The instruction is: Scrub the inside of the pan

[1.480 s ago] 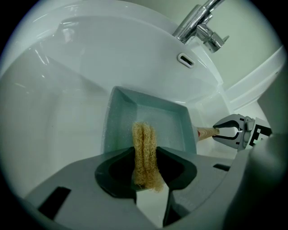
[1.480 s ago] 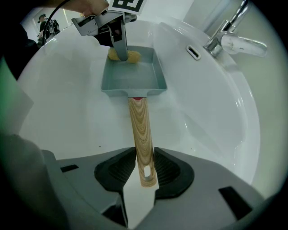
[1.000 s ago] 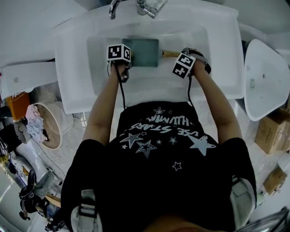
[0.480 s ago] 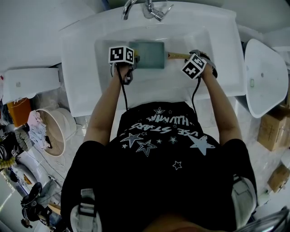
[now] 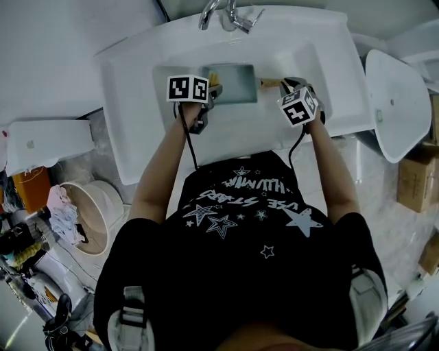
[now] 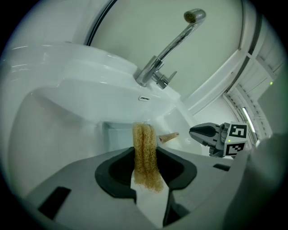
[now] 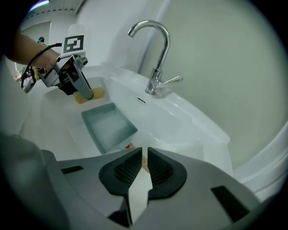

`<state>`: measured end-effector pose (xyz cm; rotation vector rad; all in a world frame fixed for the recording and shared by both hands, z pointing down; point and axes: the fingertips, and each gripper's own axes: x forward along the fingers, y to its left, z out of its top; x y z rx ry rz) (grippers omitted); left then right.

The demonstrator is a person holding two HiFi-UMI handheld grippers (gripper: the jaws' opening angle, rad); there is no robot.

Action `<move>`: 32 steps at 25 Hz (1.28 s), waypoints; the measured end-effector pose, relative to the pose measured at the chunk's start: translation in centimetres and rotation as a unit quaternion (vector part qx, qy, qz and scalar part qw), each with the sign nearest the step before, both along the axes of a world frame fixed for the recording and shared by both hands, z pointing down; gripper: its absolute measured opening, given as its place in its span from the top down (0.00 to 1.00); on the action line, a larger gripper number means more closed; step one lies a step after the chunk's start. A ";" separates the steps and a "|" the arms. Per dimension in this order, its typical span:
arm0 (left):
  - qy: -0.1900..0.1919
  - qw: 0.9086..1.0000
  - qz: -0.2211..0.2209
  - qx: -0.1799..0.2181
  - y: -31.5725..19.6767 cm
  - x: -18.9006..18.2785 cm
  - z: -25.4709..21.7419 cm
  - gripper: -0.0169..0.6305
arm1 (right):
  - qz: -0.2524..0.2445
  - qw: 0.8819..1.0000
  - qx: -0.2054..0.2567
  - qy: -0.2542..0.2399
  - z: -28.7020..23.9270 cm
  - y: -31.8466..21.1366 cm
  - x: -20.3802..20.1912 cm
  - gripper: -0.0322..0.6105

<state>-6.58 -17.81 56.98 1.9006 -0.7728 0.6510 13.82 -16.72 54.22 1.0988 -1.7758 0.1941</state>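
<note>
A square grey-green pan lies in the white sink, its wooden handle pointing right. My left gripper is shut on a tan loofah sponge, held at the pan's left edge. My right gripper is at the handle's end. Its jaws are closing, and a sliver of the handle shows in the narrow gap between them.
The chrome faucet stands behind the pan. A second white basin leans at the right, with cardboard boxes below it. A pale bucket with cloths sits on the floor at the left.
Both grippers have moved in toward the pan. The left one has brought the sponge to the pan's left edge. The right one has come up to the handle's end.
</note>
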 end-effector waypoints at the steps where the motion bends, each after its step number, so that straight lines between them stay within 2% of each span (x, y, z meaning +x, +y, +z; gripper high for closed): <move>1: 0.007 1.000 0.007 0.005 0.2 0.1 -0.5 0.77 | 0.007 1.000 0.016 -0.002 -0.6 0.1 -0.4 0.90; 7: 0.038 0.998 0.041 0.023 1.5 0.0 -2.4 0.77 | 0.025 0.998 0.058 0.000 -2.7 1.7 -2.7 0.94; 12: 0.043 0.996 0.061 0.044 2.3 -0.8 -3.0 0.77 | 0.053 0.996 0.076 0.002 -3.7 3.1 -4.0 0.94; 19: 0.053 0.995 0.057 0.056 3.4 -1.0 -3.5 0.77 | 0.039 0.996 0.071 0.023 -3.6 4.5 -5.0 0.94; 25: 0.060 0.995 0.056 0.062 5.1 0.2 -4.6 0.77 | 0.053 0.996 0.078 -0.006 -4.6 6.0 -4.2 0.94; 32: 0.053 0.994 0.042 0.089 7.8 0.7 -7.0 0.77 | 0.050 0.994 0.087 -0.034 -6.5 9.0 -3.8 0.94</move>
